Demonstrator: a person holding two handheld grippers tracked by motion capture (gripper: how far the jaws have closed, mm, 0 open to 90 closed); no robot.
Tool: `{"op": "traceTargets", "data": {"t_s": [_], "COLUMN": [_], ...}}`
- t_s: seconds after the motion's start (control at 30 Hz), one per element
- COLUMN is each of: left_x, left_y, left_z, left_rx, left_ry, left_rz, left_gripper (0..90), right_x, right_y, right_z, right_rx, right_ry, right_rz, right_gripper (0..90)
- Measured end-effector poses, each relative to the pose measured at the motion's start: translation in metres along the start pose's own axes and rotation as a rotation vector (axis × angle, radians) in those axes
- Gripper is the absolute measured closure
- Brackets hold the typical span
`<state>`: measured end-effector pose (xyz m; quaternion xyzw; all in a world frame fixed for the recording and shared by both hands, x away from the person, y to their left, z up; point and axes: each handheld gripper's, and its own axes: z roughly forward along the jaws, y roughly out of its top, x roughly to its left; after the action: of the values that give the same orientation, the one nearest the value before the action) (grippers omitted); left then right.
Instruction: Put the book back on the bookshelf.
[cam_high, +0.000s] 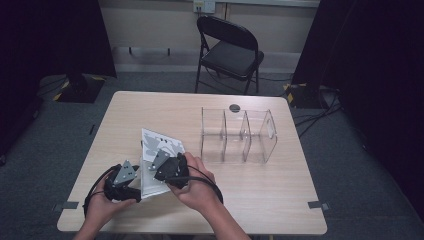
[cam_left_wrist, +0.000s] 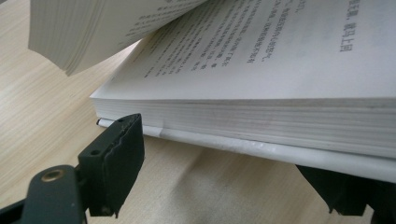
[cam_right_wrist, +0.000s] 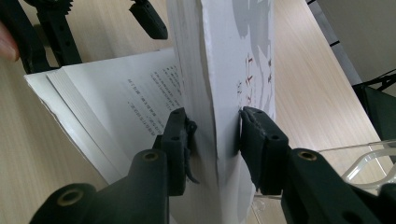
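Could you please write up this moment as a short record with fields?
work in hand: opening a book on the table
right gripper: shut on the front cover and a wad of pages, holding them upright
left gripper: jaws wide, either side of the lower pages and back cover at the book's edge; whether the pads press on it is unclear
book: open, printed text visible on the flat page
clear rack: stands on the table beyond the book, compartments empty
chair: behind the table

Clear acrylic divider rack (cam_high: 239, 136) on wooden table (cam_high: 280, 195); black folding chair (cam_high: 227, 50) behind.
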<state>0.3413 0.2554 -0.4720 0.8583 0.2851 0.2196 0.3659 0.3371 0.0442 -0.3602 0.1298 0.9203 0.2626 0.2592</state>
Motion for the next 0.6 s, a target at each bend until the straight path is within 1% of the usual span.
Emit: {"op": "traceTargets", "data": {"t_s": [0.07, 0.1, 0.13, 0.17, 0.2, 0.23, 0.27, 0.3, 0.33, 0.37, 0.4, 0.43, 0.47, 0.57, 0.6], "left_x": [-0.002, -0.002, -0.005, -0.005, -0.007, -0.007, -0.009, -0.009, -0.010, -0.010, -0.010, -0.010, -0.012, -0.013, -0.015], "left_y": [0.003, 0.003, 0.006, 0.006, 0.011, 0.011, 0.014, 0.014, 0.016, 0.016, 0.018, 0.018, 0.020, 0.021, 0.023], "left_z": [-0.001, -0.001, -0.001, -0.001, -0.001, -0.001, -0.001, -0.001, -0.001, -0.001, -0.003, -0.003, -0.003, -0.003, -0.004], "left_rx": [-0.010, -0.010, -0.032, -0.032, -0.035, -0.035, -0.049, -0.049, -0.064, -0.064, -0.061, -0.072, -0.075, -0.087, -0.077], "left_ry": [-0.004, -0.004, -0.021, -0.021, -0.023, -0.023, -0.021, -0.021, -0.027, -0.027, -0.028, -0.027, -0.025, -0.024, -0.003], "left_rz": [0.020, 0.020, 0.034, 0.034, 0.051, 0.051, 0.072, 0.072, 0.080, 0.080, 0.085, 0.087, 0.112, 0.123, 0.159], "left_gripper": [17.4, 16.7, 16.7, 17.3, 16.9, 16.2, 15.2, 15.4, 15.2, 15.1, 15.1, 15.1, 16.0, 19.5, 22.3], "right_x": [0.000, 0.000, -0.001, -0.001, -0.002, -0.002, -0.004, -0.004, -0.006, -0.006, -0.008, -0.010, -0.011, -0.011, -0.011], "right_y": [0.001, 0.001, 0.003, 0.004, 0.005, 0.005, 0.008, 0.008, 0.010, 0.010, 0.010, 0.010, 0.011, 0.012, 0.013], "right_z": [-0.001, -0.001, -0.002, -0.003, -0.003, -0.003, -0.005, -0.005, -0.006, -0.006, -0.007, -0.008, -0.009, -0.009, -0.009], "right_rx": [0.004, 0.004, 0.005, 0.005, 0.009, 0.009, 0.015, 0.015, 0.021, 0.021, 0.017, 0.013, 0.021, 0.026, 0.030], "right_ry": [0.006, 0.006, 0.009, 0.010, 0.013, 0.013, 0.018, 0.018, 0.023, 0.023, 0.026, 0.033, 0.033, 0.036, 0.037], "right_rz": [0.000, 0.000, -0.010, -0.017, -0.021, -0.021, -0.022, -0.022, -0.022, -0.022, -0.021, -0.016, -0.020, -0.028, -0.033], "right_gripper": [63.6, 63.6, 63.6, 63.6, 63.6, 63.6, 63.5, 63.5, 63.6, 63.6, 63.6, 63.7, 63.7, 63.7, 63.5]}}
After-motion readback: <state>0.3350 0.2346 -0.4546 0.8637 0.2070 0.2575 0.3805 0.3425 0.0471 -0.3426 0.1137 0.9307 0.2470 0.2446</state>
